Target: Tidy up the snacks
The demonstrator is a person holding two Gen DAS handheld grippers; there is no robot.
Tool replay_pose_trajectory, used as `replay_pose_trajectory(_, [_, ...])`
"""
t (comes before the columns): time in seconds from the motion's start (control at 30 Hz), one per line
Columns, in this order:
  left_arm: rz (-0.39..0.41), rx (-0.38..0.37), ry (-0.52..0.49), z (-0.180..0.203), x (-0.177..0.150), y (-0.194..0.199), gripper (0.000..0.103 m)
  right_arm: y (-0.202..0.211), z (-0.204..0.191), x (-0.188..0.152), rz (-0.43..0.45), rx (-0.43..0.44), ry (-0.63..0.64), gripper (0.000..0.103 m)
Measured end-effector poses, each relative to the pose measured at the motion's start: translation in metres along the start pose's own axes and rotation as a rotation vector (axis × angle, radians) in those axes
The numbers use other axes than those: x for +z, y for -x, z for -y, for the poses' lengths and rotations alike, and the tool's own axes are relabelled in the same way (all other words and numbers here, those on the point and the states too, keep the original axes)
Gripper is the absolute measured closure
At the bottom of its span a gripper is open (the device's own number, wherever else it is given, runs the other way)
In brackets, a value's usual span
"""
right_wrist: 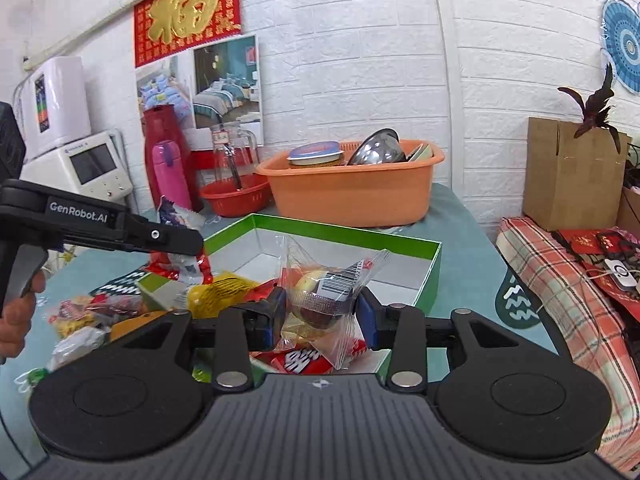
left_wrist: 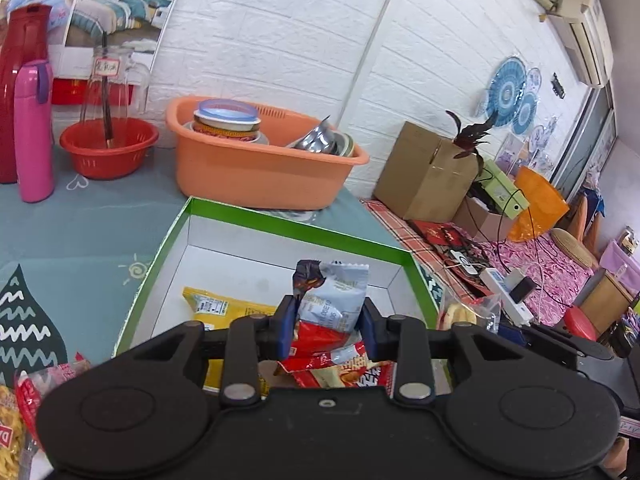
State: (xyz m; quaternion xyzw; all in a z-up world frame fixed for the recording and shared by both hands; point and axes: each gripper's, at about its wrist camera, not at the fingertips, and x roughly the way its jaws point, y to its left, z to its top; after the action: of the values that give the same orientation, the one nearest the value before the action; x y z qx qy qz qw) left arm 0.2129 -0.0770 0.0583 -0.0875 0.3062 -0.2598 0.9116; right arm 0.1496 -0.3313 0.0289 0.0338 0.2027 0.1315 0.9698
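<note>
A green-rimmed white box stands on the teal table and holds a yellow packet and red packets. My left gripper is shut on a grey-and-red snack packet, held over the box. In the right wrist view the same box lies ahead. My right gripper is shut on a clear plastic bag of snacks above the box's near edge. The left gripper shows at the left with its packet.
An orange tub of dishes stands behind the box, with a red bowl and pink bottle to its left. Loose snack packets lie on the table left of the box. A cardboard box stands at the right.
</note>
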Motion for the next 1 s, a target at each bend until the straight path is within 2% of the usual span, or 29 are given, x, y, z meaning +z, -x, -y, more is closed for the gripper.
replay_pose_trajectory(0.13, [-0.008, 0.021, -0.015, -0.003, -0.002, -0.013, 0.039, -0.023, 0.002, 0.000, 0.002, -0.031, 0.014, 0.036])
replay_pose_trajectory(0.2, [-0.006, 0.028, -0.027, -0.005, -0.005, -0.019, 0.009, -0.035, 0.002, -0.003, 0.005, -0.044, 0.031, 0.032])
replay_pose_trajectory(0.23, [-0.004, 0.037, -0.024, -0.007, -0.007, -0.020, 0.000, -0.040, 0.002, -0.005, -0.001, -0.049, 0.042, 0.030])
replay_pose_trajectory(0.3, [0.028, 0.064, -0.011, -0.011, -0.013, -0.017, 0.000, -0.051, 0.001, -0.011, -0.027, -0.071, 0.071, 0.018])
replay_pose_trajectory(0.33, [0.039, 0.067, -0.009, -0.013, -0.014, -0.014, 0.000, -0.054, 0.001, -0.014, -0.044, -0.084, 0.080, 0.000])
replay_pose_trajectory(0.5, [0.015, 0.062, 0.009, -0.017, -0.013, -0.004, 0.000, -0.043, -0.005, -0.017, -0.025, -0.083, 0.108, 0.000])
replay_pose_trajectory(0.7, [0.036, 0.037, 0.018, -0.009, -0.014, 0.042, 0.000, -0.007, -0.015, 0.000, 0.025, -0.041, 0.069, 0.000])
replay_pose_trajectory(0.87, [0.035, 0.058, -0.026, 0.000, -0.026, 0.082, 0.000, 0.026, -0.035, 0.004, 0.029, 0.033, 0.078, 0.000])
replay_pose_trajectory(1.0, [0.016, 0.031, -0.063, 0.004, -0.046, 0.109, 0.000, 0.047, -0.049, -0.001, 0.000, 0.130, 0.084, 0.000])
